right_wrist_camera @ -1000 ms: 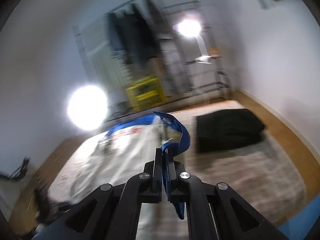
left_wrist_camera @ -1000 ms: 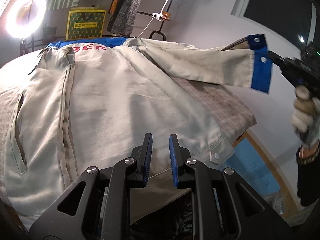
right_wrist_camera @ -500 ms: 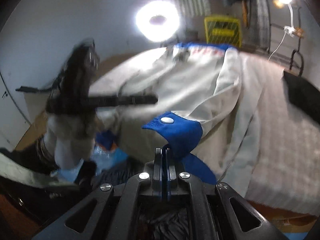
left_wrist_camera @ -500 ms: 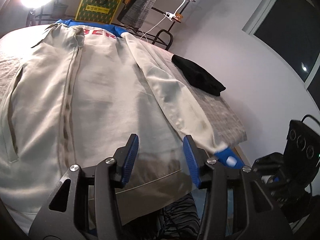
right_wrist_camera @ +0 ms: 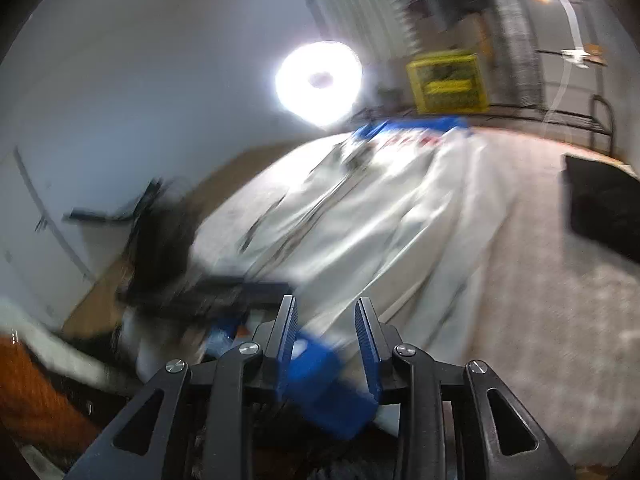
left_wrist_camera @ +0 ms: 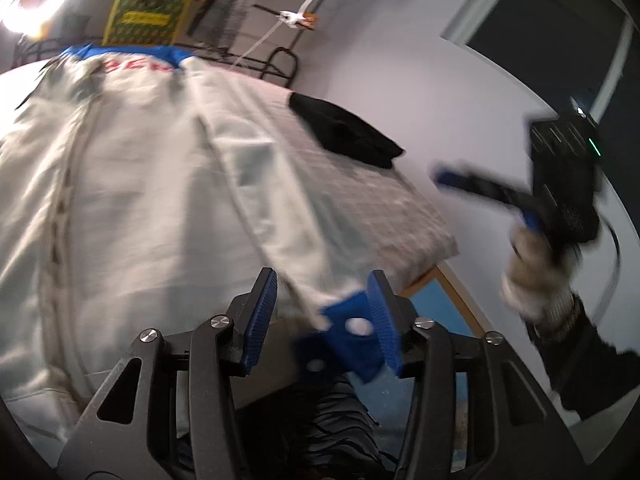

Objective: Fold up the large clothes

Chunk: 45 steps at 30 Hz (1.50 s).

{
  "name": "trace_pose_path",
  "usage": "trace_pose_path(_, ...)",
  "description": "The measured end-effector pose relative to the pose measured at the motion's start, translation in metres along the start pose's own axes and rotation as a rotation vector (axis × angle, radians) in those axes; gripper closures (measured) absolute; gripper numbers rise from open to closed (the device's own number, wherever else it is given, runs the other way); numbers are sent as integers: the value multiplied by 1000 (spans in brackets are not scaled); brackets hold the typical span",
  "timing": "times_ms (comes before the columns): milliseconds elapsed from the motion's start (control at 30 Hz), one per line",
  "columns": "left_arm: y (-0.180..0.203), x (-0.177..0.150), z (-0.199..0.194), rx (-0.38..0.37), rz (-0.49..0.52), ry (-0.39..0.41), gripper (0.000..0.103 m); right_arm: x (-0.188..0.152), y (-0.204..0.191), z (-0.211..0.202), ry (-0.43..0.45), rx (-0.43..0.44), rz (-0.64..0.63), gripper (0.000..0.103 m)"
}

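A large beige jacket [left_wrist_camera: 132,200] with a blue collar and red lettering lies spread on a grey-covered bed [left_wrist_camera: 384,208]. Its right sleeve runs down the bed's near side and ends in a blue cuff [left_wrist_camera: 352,336] with a white snap, hanging at the near edge. My left gripper [left_wrist_camera: 322,316] is open, with the cuff between its fingers. My right gripper [right_wrist_camera: 326,336] is open too, with the blue cuff [right_wrist_camera: 320,376] loose just below its fingers. It shows blurred at the right of the left wrist view [left_wrist_camera: 472,184].
A folded black garment [left_wrist_camera: 344,132] lies on the bed's far right. A ring light [right_wrist_camera: 320,80], a yellow crate [right_wrist_camera: 448,84] and a metal clothes rack [left_wrist_camera: 256,20] stand behind the bed. A wall with a dark window [left_wrist_camera: 560,40] is at the right.
My right gripper has opened and let go of the blue cuff, which now hangs at the bed's near edge. My left gripper has opened wider around the cuff.
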<state>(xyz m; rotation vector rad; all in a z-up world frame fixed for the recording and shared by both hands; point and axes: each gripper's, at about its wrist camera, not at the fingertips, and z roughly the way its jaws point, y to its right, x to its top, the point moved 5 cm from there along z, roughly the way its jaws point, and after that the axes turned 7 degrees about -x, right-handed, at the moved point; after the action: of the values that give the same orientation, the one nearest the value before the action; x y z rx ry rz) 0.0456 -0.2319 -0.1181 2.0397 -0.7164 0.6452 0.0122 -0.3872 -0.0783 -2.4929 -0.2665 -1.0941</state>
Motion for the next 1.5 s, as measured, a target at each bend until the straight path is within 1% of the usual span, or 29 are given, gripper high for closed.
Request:
trace_pose_path(33, 5, 0, 2, -2, 12, -5, 46, 7, 7, 0, 6, -11, 7, 67)
trace_pose_path(67, 12, 0, 7, 1, 32, -15, 44, 18, 14, 3, 11, -19, 15, 62)
trace_pose_path(133, 20, -2, 19, 19, 72, -38, 44, 38, 28, 11, 19, -25, 37, 56)
trace_pose_path(200, 22, -6, 33, 62, 111, -74, 45, 62, 42, 29, 7, -30, 56, 55)
trace_pose_path(233, 21, -9, 39, 77, 123, -90, 62, 69, 45, 34, 1, -31, 60, 55)
trace_pose_path(267, 16, -12, 46, 88, 122, -112, 98, 78, 50, 44, -10, -34, 69, 55)
trace_pose_path(300, 12, -15, 50, 88, 115, -134, 103, 87, 56, 56, -31, -27, 82, 55)
trace_pose_path(333, 7, -18, 52, 82, 106, -141, 103, 93, 62, 63, -44, -24, 96, 55)
trace_pose_path(400, 1, -22, 49, 75, 97, -130, 103, 108, 70, 85, -66, -2, 138, 55)
trace_pose_path(467, -6, -24, 41, 77, 81, -115, 103, 118, 77, 104, -85, 2, 150, 55)
trace_pose_path(533, -15, -25, 33, 81, 56, -101, 103, 132, 83, 131, -101, -39, 126, 54)
trace_pose_path(600, -24, -28, 24, 80, 13, -88, 103, 142, 92, 159, -120, -71, 129, 53)
trace_pose_path(633, -30, -29, 19, 81, -15, -74, 103, 146, 98, 169, -128, -82, 143, 53)
trace_pose_path(667, -33, -30, 16, 82, -29, -70, 103, 150, 107, 188, -144, -97, 166, 53)
trace_pose_path(733, -35, -31, 13, 64, -45, -73, 103, 152, 122, 212, -169, -131, 203, 53)
trace_pose_path(867, -32, -32, 10, 62, -27, -73, 103, 152, 152, 259, -231, -186, 307, 53)
trace_pose_path(933, -31, -32, 5, 66, -16, -67, 103, 152, 162, 275, -249, -210, 339, 56)
trace_pose_path(1000, -32, -31, 1, 64, -17, -58, 103, 155, 167, 285, -258, -221, 348, 64)
trace_pose_path(1033, -33, -31, -2, 66, -19, -51, 103, 157, 167, 289, -256, -213, 354, 75)
trace_pose_path(1067, -35, -30, -6, 73, -23, -42, 103, 159, 166, 291, -253, -195, 357, 94)
trace_pose_path(1100, -37, -30, -9, 77, -26, -36, 103, 163, 163, 291, -242, -182, 355, 101)
trace_pose_path(1133, -39, -29, -13, 80, -30, -26, 103, 166, 160, 290, -229, -189, 345, 103)
trace_pose_path(1167, -40, -29, -17, 81, -33, -19, 103, 172, 155, 289, -213, -201, 320, 103)
trace_pose_path(1267, -41, -31, -27, 89, -37, -2, 103, 192, 132, 291, -170, -180, 249, 103)
trace_pose_path(1367, -44, -30, -32, 86, -43, 6, 103, 207, 109, 307, -165, -201, 167, 103)
trace_pose_path(1467, -46, -30, -34, 89, -49, 10, 103, 205, 78, 343, -225, -185, 69, 103)
trace_pose_path(1500, -48, -29, -33, 94, -50, 8, 103, 198, 66, 359, -271, -183, 17, 103)
